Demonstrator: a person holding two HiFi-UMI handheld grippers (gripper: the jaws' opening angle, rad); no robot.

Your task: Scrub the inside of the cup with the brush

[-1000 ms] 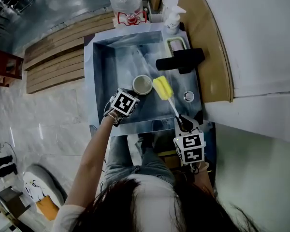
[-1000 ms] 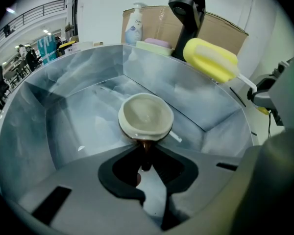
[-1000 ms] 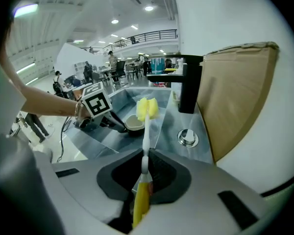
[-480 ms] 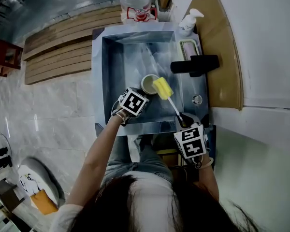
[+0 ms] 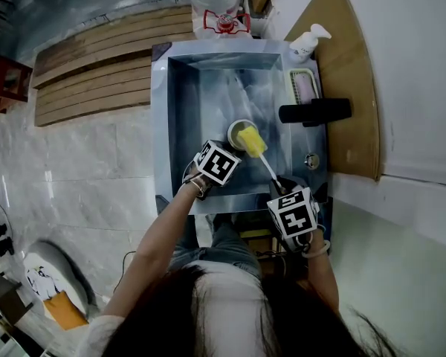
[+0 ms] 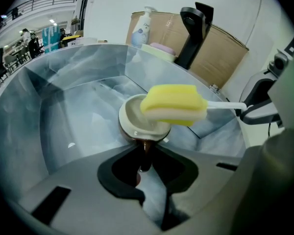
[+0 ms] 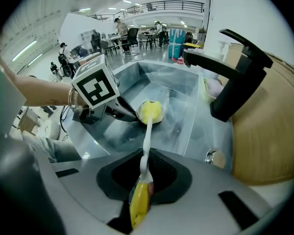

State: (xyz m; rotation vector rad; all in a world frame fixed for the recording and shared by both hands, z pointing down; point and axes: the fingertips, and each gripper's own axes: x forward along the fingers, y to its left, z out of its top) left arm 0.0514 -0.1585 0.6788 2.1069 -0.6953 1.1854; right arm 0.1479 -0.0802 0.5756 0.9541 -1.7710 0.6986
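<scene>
A cup, white inside and brown outside, hangs tilted over the steel sink with its mouth up. My left gripper is shut on its brown handle, which shows between the jaws in the left gripper view. My right gripper is shut on the brush's yellow grip. The white stem runs forward to the yellow sponge head. That sponge head lies across the right side of the cup's mouth. I cannot tell whether it touches the inside.
The sink basin has steep steel walls. A black faucet reaches over its right side, with a soap tray and a pump bottle behind it. A water jug stands at the far rim. A wooden counter lies to the right.
The sponge head has moved left, from beside the cup to over its mouth. The left gripper has kept the cup in place.
</scene>
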